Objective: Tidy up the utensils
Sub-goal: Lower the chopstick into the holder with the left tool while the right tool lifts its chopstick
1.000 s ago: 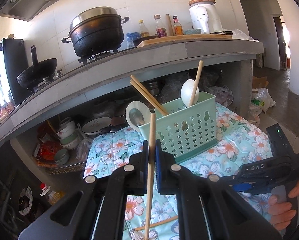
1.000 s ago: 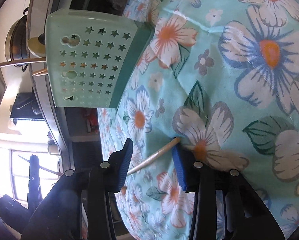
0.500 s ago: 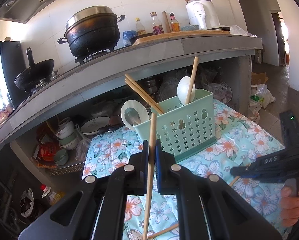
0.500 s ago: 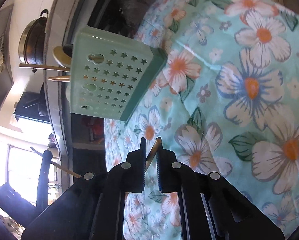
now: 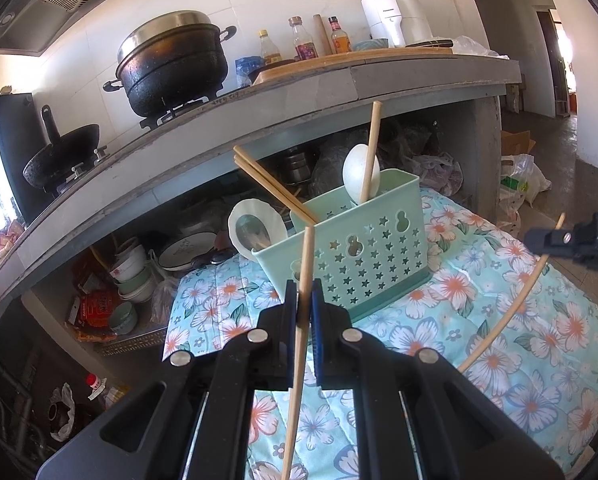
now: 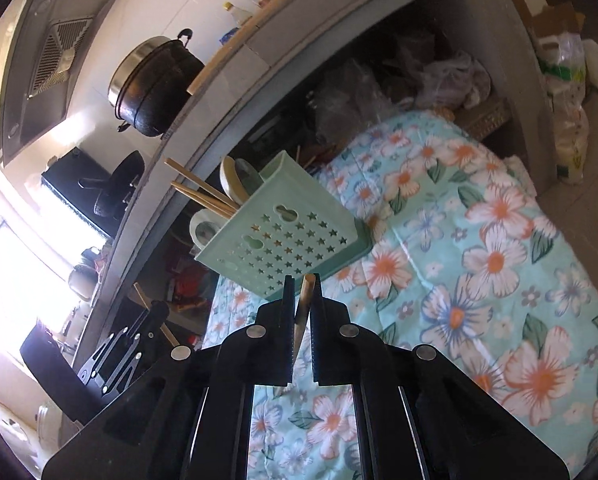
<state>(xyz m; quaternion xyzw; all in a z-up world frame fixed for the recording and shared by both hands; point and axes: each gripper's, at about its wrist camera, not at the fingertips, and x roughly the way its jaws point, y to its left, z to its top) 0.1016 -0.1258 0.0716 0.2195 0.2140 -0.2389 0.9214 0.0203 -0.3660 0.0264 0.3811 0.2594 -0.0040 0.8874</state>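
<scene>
Left hand-held gripper (image 5: 303,300) is clamped on an upright pale wooden chopstick (image 5: 299,344), with the mint-green star-perforated plastic utensil basket (image 5: 363,256) straight ahead, nearer than the right hand-held gripper (image 6: 301,300), pinching its own slanted wooden chopstick (image 6: 303,304).

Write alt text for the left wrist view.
The left tool is shut on a wooden chopstick held upright before a mint green utensil basket on a floral cloth. The basket holds chopsticks and spoons; at right, the right tool carries another chopstick.
</scene>
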